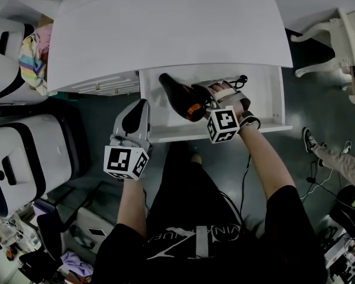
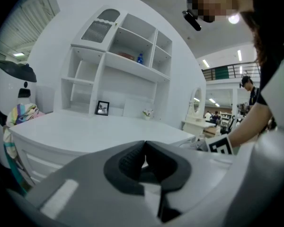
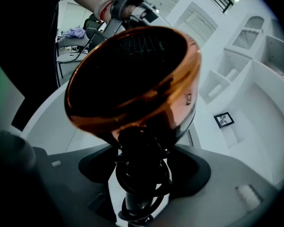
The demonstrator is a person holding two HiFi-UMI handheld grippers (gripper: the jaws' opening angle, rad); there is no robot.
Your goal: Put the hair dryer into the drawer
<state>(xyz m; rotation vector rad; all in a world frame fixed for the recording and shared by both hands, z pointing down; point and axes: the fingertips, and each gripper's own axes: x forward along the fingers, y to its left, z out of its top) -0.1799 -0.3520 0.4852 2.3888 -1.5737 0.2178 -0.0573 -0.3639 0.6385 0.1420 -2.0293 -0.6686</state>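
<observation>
The hair dryer (image 1: 178, 95) was inside the open drawer (image 1: 266, 96), under the front edge of the white counter (image 1: 165, 28). Whether it touched the drawer bottom could not be told. The right tongs (image 1: 220, 97) were closed on its handle, which in the right gripper view stood straight up between the two grey jaws of the right tongs (image 3: 142, 162), with the black cord (image 3: 141, 174) wound around it in tight glossy loops. From this grip the body of the hair dryer (image 3: 132, 74) stretched toward 10 o'clock in the head view, with its narrow black nozzle farthest from the tongs. The body was smooth and dark, and its round rear end had a shiny copper-coloured rim around a fine black mesh grille. The left tongs (image 1: 141, 107) were at 8 o'clock from the hair dryer, just beside the left front corner of the drawer and apart from the hair dryer. In the left gripper view the ribbed dark pads of the left tongs (image 2: 144, 151) met at the tips with nothing between them. The drawer was of flat white board, matt and plain.
</observation>
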